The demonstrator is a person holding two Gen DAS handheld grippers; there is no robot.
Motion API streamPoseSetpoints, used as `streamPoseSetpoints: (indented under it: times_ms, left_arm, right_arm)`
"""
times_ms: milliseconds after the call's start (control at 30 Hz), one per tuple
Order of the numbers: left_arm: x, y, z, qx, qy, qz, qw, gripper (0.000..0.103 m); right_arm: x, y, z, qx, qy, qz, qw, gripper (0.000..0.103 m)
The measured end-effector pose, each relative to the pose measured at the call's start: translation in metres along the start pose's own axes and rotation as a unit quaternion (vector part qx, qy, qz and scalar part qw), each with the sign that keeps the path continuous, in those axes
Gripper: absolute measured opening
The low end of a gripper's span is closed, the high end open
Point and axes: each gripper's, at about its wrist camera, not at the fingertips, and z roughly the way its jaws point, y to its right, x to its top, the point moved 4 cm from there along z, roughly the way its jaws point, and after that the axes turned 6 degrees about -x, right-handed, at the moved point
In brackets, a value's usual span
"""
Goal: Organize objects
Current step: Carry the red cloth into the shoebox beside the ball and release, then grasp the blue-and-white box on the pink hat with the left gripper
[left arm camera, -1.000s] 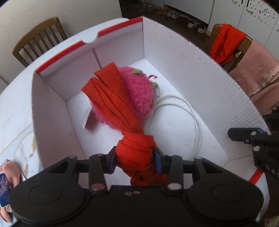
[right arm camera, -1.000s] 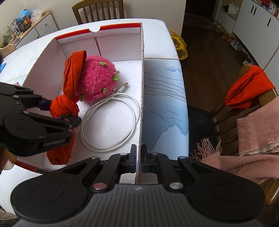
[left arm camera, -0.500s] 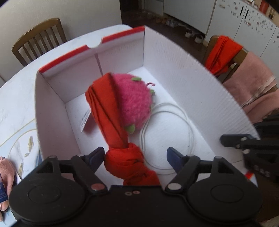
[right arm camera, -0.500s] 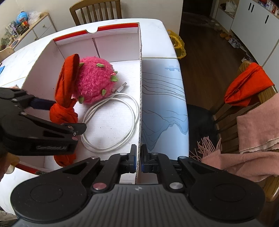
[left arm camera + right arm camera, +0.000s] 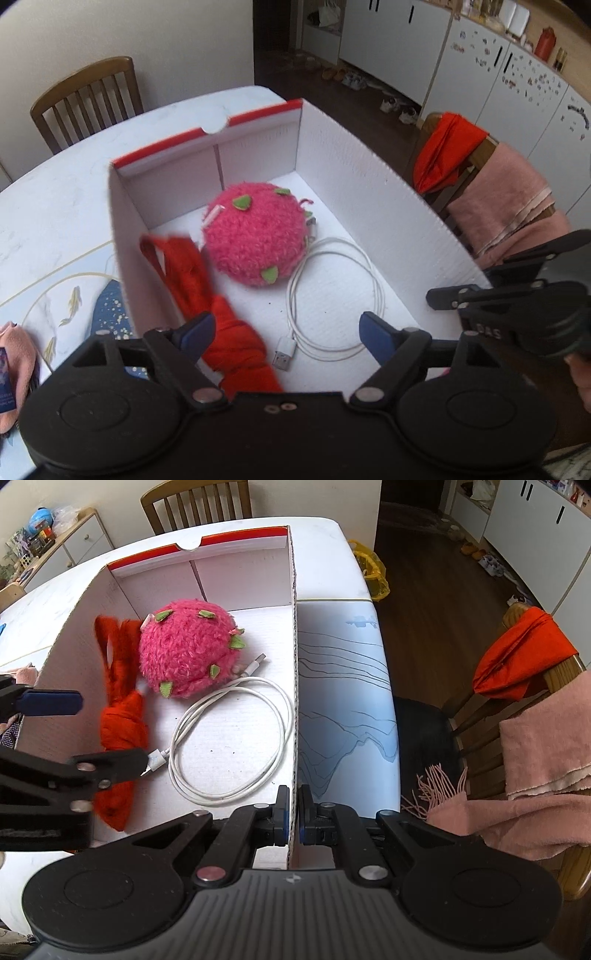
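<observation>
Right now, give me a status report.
Left gripper opening, knotted red cloth free inside white cardboard box. Right gripper shut on box wall. Nothing blocking.

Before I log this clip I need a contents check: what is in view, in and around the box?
box: 1, white with red rim, on table
plush ball: 1, pink, inside box
knotted cloth: 1, red, inside box beside ball
cable: 1, white, coiled in box
table: 1, white
chairs: 2, wooden
left gripper: jaws opening, cloth between them but unpressed
right gripper: shut on box wall
</observation>
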Motion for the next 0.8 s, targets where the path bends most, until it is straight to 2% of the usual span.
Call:
streamPoseSetpoints:
  times_ms: [433, 600, 667, 800]
  left_arm:
    - [-0.009, -0.037, -0.052, 0.027, 0.051, -0.054, 0.9969, 0.087]
    - [-0.015, -0.059, -0.071, 0.041, 0.073, -0.078, 0.9934, 0.094]
    - [-0.019, -0.071, -0.078, 0.052, 0.084, -0.084, 0.9915, 0.101]
    - [-0.029, -0.103, -0.088, 0.079, 0.096, -0.099, 0.9873, 0.102]
  right_arm:
    - [0.000, -0.001, 0.000, -0.004, -0.005, 0.001, 1.000, 0.004]
    - [0.000, -0.002, 0.001, -0.007, -0.007, -0.001, 1.000, 0.004]
    - [0.000, -0.002, 0.001, -0.007, -0.008, -0.003, 1.000, 0.004]
    - [0.001, -0.003, 0.001, -0.008, -0.011, -0.003, 1.000, 0.004]
